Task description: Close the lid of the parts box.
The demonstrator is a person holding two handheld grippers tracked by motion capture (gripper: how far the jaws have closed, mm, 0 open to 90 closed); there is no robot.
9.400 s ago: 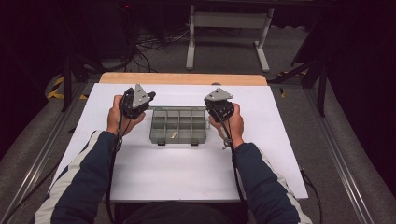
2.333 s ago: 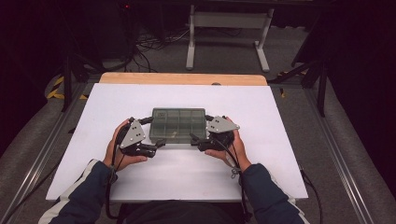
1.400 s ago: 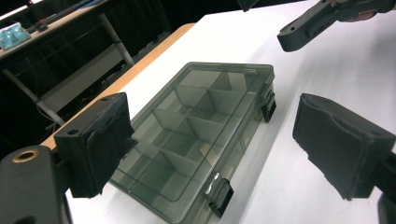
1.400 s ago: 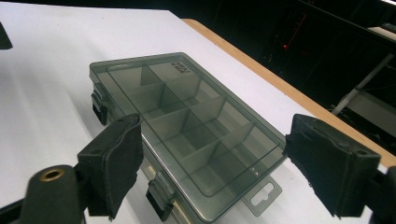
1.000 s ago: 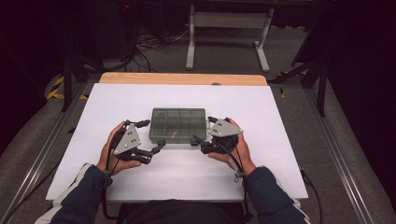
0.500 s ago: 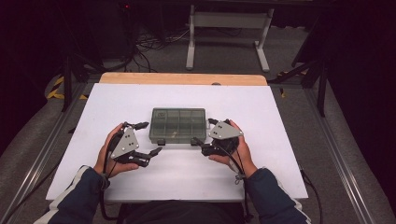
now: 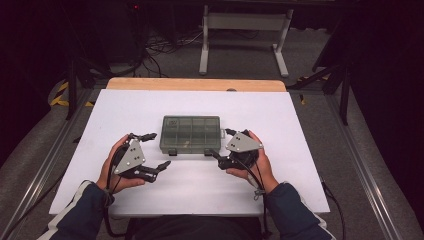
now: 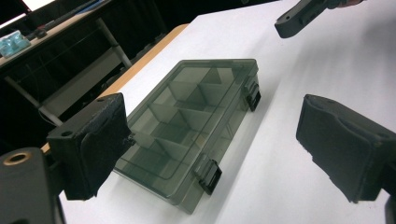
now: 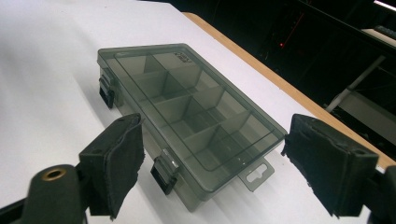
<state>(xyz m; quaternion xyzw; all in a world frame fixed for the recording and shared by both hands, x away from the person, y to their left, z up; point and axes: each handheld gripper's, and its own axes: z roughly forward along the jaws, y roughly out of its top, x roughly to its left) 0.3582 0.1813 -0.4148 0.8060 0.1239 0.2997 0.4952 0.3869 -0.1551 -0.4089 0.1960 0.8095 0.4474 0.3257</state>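
A smoky clear plastic organiser box [image 7: 191, 134] lies mid-table with its lid down, its dividers showing through. Two black latches [image 8: 210, 175] sit on its near long side. My left gripper [image 7: 156, 150] is open, low over the table off the box's near left corner, with the box [image 8: 187, 121] just beyond its jaws. My right gripper [image 7: 220, 144] is open at the near right corner. From the right gripper [image 9: 219, 168], the box [image 9: 187, 112] reaches in between the jaws without touching the pads. Neither gripper holds anything.
The white table top [image 7: 200, 190] has bare room on all sides of the box. A wooden strip [image 7: 195, 84] edges its far side. Beyond it stand a metal stand [image 7: 245, 30] and cables on the floor. Rails run along both sides.
Both hands came down from beside the box to its near corners. In the last second they shifted only slightly. The box has stayed where it was.
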